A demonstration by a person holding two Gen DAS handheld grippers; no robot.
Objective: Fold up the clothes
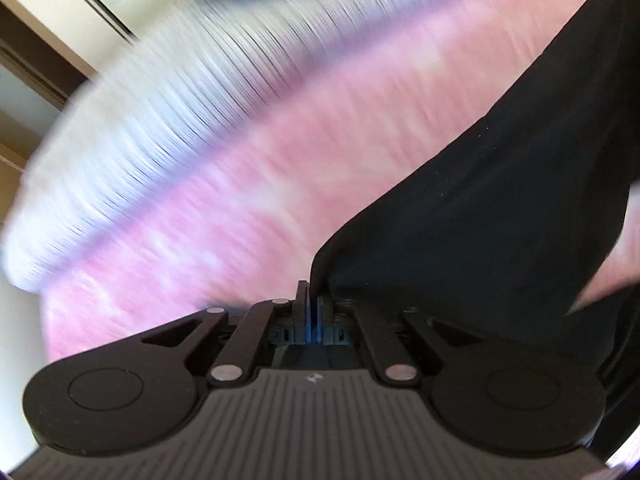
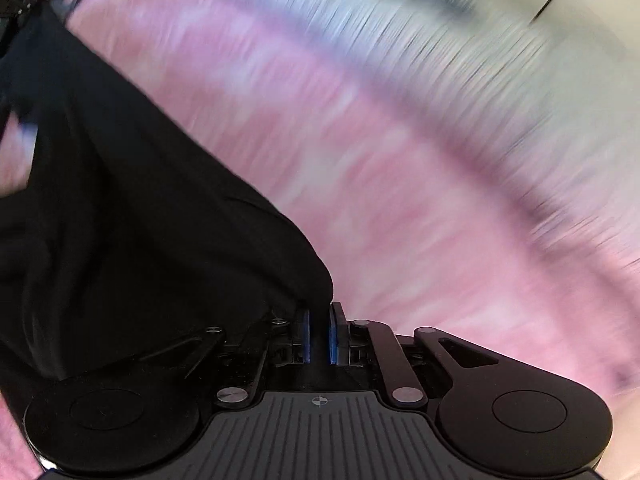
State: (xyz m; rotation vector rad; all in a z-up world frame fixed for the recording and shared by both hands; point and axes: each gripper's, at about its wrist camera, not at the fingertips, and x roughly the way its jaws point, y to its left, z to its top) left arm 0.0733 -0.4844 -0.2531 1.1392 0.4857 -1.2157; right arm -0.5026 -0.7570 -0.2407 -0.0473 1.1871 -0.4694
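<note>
A black garment (image 1: 500, 200) hangs stretched between the two grippers. In the left wrist view my left gripper (image 1: 313, 300) is shut on a corner of the black garment, which spreads up and to the right. In the right wrist view my right gripper (image 2: 320, 312) is shut on another corner of the garment (image 2: 140, 220), which spreads up and to the left. Both views are blurred by motion.
A pink patterned bedcover (image 1: 240, 200) lies under the garment and also shows in the right wrist view (image 2: 400, 180). A white striped cloth band (image 1: 160, 100) runs along its far side. Pale walls and a dark door frame (image 1: 60, 60) stand beyond.
</note>
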